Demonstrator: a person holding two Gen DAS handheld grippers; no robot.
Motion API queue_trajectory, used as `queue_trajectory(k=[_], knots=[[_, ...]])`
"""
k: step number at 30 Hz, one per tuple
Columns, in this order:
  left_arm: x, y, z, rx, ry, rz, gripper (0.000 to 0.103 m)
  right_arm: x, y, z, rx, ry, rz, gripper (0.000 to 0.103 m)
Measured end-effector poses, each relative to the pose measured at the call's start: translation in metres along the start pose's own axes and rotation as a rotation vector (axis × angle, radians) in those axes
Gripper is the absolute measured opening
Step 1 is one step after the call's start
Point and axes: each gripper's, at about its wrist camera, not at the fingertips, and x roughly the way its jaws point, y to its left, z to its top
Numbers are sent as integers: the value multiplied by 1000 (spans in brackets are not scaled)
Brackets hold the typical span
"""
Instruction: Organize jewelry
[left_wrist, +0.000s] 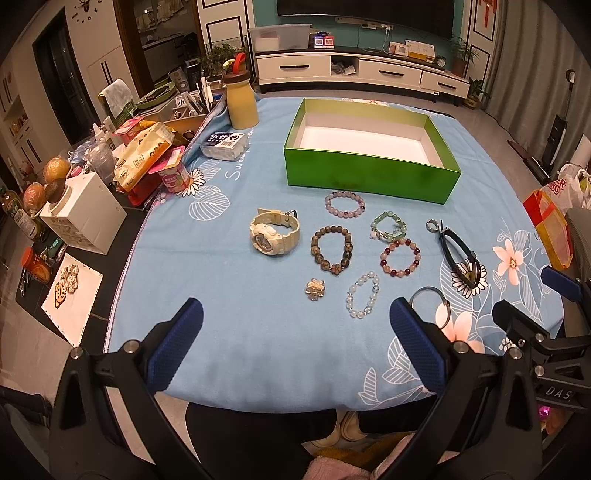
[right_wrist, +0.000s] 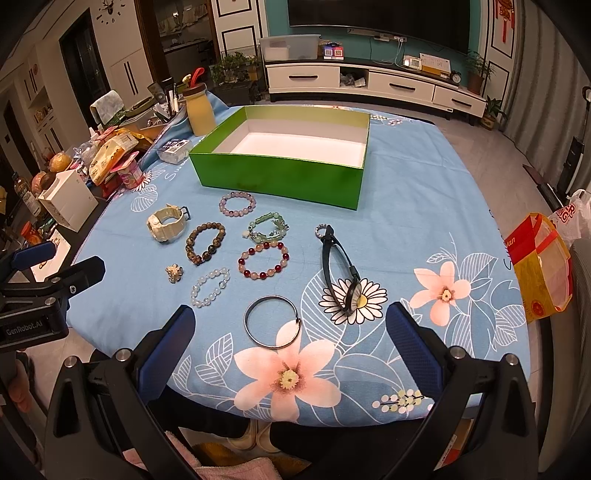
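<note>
An empty green box (left_wrist: 369, 177) (right_wrist: 280, 177) stands on the blue flowered cloth. In front of it lie a cream watch (left_wrist: 273, 234) (right_wrist: 166, 223), several bead bracelets such as a brown one (left_wrist: 331, 249) (right_wrist: 205, 243) and a red-pink one (left_wrist: 400, 257) (right_wrist: 264, 260), a small brooch (left_wrist: 315, 289) (right_wrist: 174, 273), a metal bangle (right_wrist: 272, 326) and a black strap watch (left_wrist: 458, 254) (right_wrist: 338, 273). My left gripper (left_wrist: 295, 317) is open and empty near the table's front edge. My right gripper (right_wrist: 290, 325) is open and empty, with the bangle lying between its fingers in view.
Clutter fills the left side: a yellow bottle (left_wrist: 242, 99), snack packs (left_wrist: 144, 155), a white box (left_wrist: 85, 214), a clear case (left_wrist: 225, 144). A red-yellow bag (right_wrist: 541, 266) stands off the table's right edge. A TV cabinet (right_wrist: 373, 83) is behind.
</note>
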Motion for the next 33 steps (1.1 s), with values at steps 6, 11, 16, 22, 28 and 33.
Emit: queue_trajectory(k=[6, 11, 16, 22, 28, 33], knots=[[0, -1, 0, 2, 0, 1, 101, -1, 0, -1, 1, 1, -1, 102], [0, -3, -2, 4, 2, 0, 101, 0, 1, -1, -1, 3, -1, 102], [0, -4, -3, 5, 1, -1, 101, 0, 1, -1, -3, 4, 0, 102], [0, -4, -3, 2, 2, -3, 101, 1, 1, -1, -2, 3, -1, 102], [12, 12, -7, -79, 33, -150, 101, 3, -11, -4, 42, -9, 26, 102], [43, 37, -14, -203, 89, -217, 101, 14, -27, -12, 61, -5, 44, 102]])
